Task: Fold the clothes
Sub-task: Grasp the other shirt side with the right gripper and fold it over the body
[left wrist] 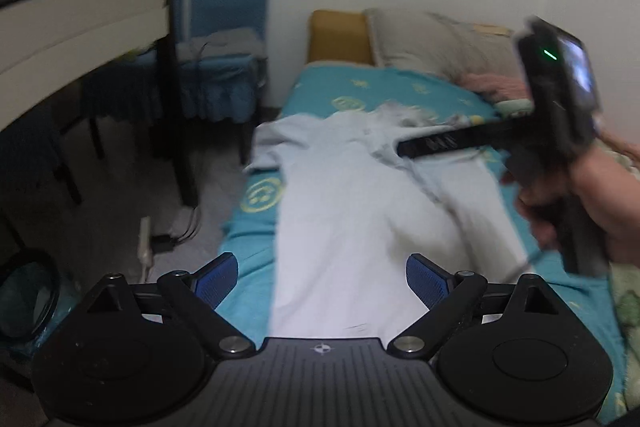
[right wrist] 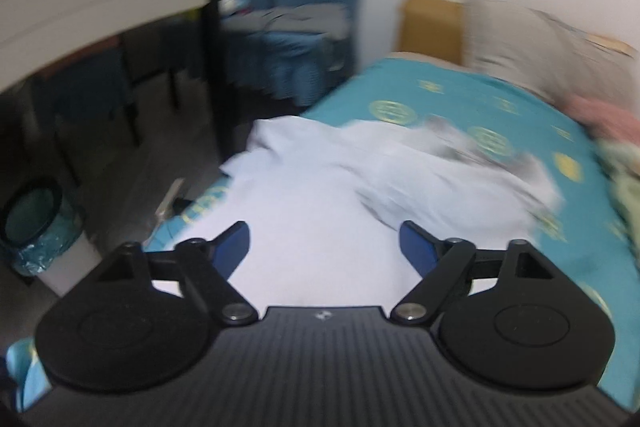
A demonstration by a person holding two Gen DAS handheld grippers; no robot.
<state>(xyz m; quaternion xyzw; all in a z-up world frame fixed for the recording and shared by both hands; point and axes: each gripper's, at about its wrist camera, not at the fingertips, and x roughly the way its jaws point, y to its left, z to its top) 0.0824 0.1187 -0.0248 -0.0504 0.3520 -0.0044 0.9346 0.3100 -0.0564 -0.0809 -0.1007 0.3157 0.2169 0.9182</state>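
A pale blue-white garment (left wrist: 344, 195) lies spread lengthwise on a bed with a teal patterned sheet (left wrist: 256, 231). Its far end is rumpled, with one part folded over at the right. My left gripper (left wrist: 322, 277) is open and empty above the garment's near end. My right gripper (right wrist: 324, 247) is open and empty above the garment (right wrist: 320, 199). In the left wrist view the right gripper's body (left wrist: 560, 107) is held in a hand at the right, over the garment's far right part; its fingertips are not clear there.
A grey pillow (left wrist: 432, 43) and a mustard cushion (left wrist: 340, 37) lie at the bed's head. A pink cloth (left wrist: 496, 85) lies at the right. A desk (left wrist: 80, 19) and blue chair (left wrist: 224, 27) stand left. A bin (right wrist: 36, 227) stands on the floor.
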